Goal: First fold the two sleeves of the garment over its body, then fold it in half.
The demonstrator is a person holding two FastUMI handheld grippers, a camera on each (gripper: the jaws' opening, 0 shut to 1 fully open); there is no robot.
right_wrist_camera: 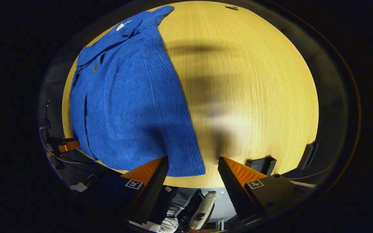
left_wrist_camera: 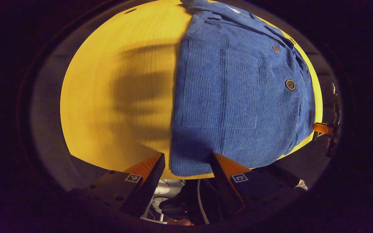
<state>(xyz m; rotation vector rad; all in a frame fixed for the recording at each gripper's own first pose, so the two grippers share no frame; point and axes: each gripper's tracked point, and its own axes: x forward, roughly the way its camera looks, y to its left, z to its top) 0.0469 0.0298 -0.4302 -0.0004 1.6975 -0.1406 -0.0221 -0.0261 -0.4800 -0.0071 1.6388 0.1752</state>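
A blue corduroy shirt [left_wrist_camera: 238, 97] with buttons lies flat on the wooden table [left_wrist_camera: 115, 97], its hem near the front edge. My left gripper [left_wrist_camera: 188, 158] stands open just above the hem's left corner, with cloth showing between its fingers but not pinched. In the right gripper view the same shirt [right_wrist_camera: 128, 106] covers the left part of the table [right_wrist_camera: 254, 97], collar at the far end. My right gripper [right_wrist_camera: 193, 161] is open over the hem's right corner. The other gripper [right_wrist_camera: 66, 146] peeks in beside the shirt's left edge.
The table's front edge runs just ahead of both grippers, with floor clutter and cables [right_wrist_camera: 202, 204] below it. Two dark fixtures [right_wrist_camera: 261, 165] sit on the table edge at the right. The right gripper [left_wrist_camera: 324, 128] shows past the shirt's right side.
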